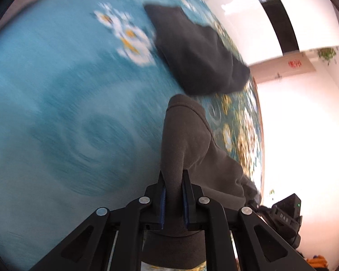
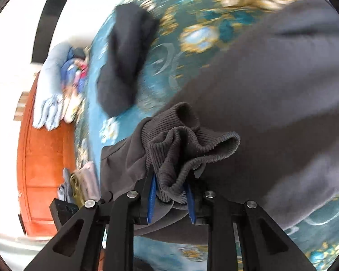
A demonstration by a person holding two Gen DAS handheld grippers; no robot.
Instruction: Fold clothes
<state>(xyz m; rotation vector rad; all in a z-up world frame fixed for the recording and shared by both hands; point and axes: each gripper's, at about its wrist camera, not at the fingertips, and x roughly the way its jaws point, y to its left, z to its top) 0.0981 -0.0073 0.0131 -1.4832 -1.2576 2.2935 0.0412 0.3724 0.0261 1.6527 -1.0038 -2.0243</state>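
Both claws clamp one grey-brown garment (image 2: 271, 85) over a teal floral bedspread (image 1: 56, 113), the left gripper (image 1: 174, 181) pinching plain fabric, the right gripper (image 2: 169, 180) bunching a ribbed cuff (image 2: 187, 146); folding cleanly likely needs even tension, ahead a folded dark garment (image 1: 192, 52).

Your sweater (image 2: 271, 90) lies on the bed (image 1: 56, 113), a folded garment (image 1: 192, 52) beyond it near the bed's edge.
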